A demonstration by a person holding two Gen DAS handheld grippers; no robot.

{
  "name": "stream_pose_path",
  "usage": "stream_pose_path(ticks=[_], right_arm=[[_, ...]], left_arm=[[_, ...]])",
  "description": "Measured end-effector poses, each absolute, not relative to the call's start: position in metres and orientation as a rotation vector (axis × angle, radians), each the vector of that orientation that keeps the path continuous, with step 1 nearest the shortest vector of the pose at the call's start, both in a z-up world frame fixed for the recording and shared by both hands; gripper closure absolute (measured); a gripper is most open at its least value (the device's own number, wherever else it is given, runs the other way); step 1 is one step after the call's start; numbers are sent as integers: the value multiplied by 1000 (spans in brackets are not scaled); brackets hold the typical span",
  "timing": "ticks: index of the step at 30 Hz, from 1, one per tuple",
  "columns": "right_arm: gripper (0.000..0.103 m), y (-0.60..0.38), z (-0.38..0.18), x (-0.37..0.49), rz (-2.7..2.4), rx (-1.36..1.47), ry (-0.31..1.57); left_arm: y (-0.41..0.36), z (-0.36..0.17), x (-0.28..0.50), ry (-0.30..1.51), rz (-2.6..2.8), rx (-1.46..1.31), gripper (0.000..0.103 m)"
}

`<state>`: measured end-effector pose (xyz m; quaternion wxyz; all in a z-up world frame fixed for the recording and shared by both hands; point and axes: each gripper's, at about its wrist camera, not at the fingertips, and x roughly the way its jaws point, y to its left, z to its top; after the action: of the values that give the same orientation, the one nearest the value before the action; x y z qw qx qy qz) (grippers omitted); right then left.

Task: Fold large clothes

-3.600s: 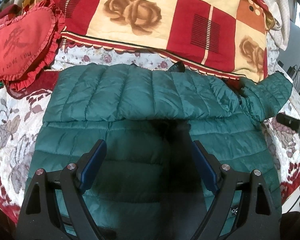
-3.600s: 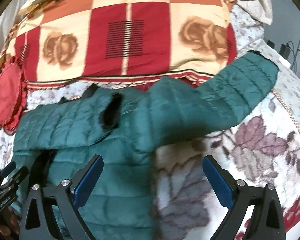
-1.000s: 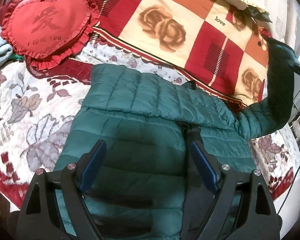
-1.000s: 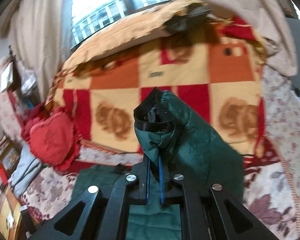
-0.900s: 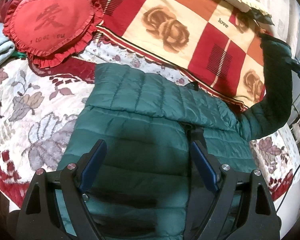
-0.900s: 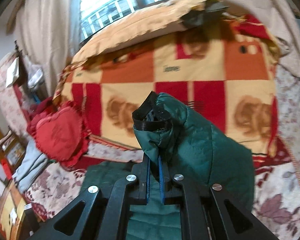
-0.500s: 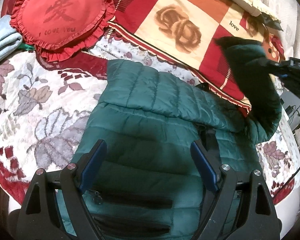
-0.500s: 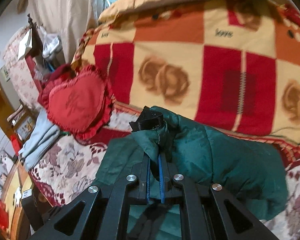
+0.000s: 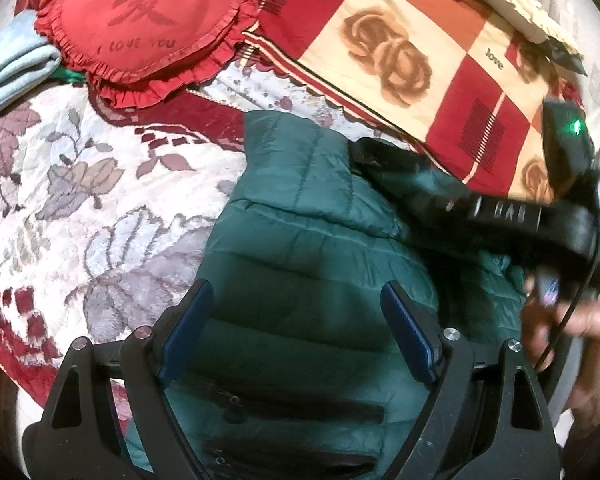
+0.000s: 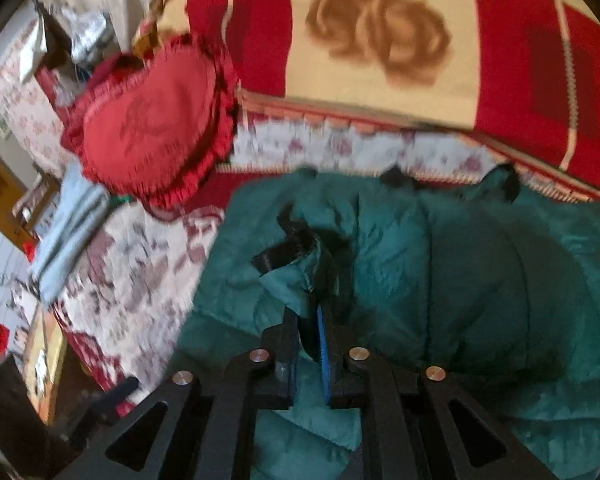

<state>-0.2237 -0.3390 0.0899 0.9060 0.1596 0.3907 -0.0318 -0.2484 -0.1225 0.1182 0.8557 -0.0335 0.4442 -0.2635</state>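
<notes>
A dark green quilted jacket lies on the floral bedspread, its upper part folded down over the body. My left gripper hovers open over the jacket's lower body, nothing between its fingers. My right gripper holds the sleeve's black-trimmed cuff low over the jacket; its jaws are opening with the cuff still between the pads. In the left wrist view the right gripper reaches in from the right across the jacket's top, with the sleeve laid along it.
A red heart cushion and a red and cream rose quilt lie beyond the jacket. Folded light blue cloth sits at the far left. A person's hand holds the right gripper. Bare bedspread lies left of the jacket.
The right gripper swung the sleeve down and leftward from high in the air onto the jacket's top. The left gripper drifted slightly, still open.
</notes>
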Motion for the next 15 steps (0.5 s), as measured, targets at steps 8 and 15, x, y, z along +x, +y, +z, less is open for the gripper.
stream_pose_path(ticks=[8, 15], right_arm=[[14, -330, 117, -283, -85, 284, 712], [14, -370, 135, -368, -104, 415, 643]], left_arm=[[-137, 131, -233, 955, -619, -167, 17], [-193, 139, -220, 971, -663, -114, 17]])
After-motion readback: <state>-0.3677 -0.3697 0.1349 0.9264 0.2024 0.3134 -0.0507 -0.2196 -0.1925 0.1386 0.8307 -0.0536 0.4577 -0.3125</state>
